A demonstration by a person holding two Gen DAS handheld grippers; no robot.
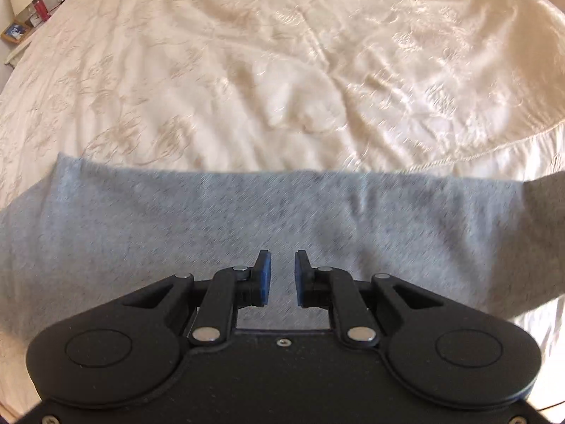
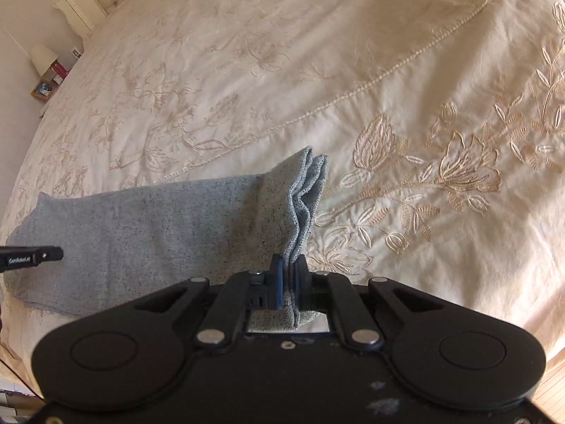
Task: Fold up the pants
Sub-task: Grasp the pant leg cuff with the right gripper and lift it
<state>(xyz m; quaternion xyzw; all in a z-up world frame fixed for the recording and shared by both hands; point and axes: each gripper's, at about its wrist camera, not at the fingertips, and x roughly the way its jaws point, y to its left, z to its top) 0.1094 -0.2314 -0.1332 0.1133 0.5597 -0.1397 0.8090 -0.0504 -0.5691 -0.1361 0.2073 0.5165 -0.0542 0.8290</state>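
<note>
The grey-blue pants [image 1: 247, 219] lie in a flat band across a cream bedspread [image 1: 247, 70]. My left gripper [image 1: 282, 265] hovers over the middle of the band, open, with only a narrow gap and nothing between its blue pads [image 1: 265, 275]. In the right wrist view, the pants [image 2: 141, 233] stretch to the left. Their right end [image 2: 303, 190] is lifted into a bunch of several layered edges. My right gripper [image 2: 289, 268] is shut on that bunch, and cloth shows behind the jaws. A black bar with white lettering [image 2: 31, 256] reaches in over the pants at the left edge.
The embroidered bedspread [image 2: 423, 106] covers the whole bed, with a corded seam [image 2: 353, 95] running diagonally. A nightstand with a lamp [image 2: 42, 58] and a cream headboard [image 2: 84, 0] stand at the far left. Wood floor [image 2: 551, 388] shows at the lower right.
</note>
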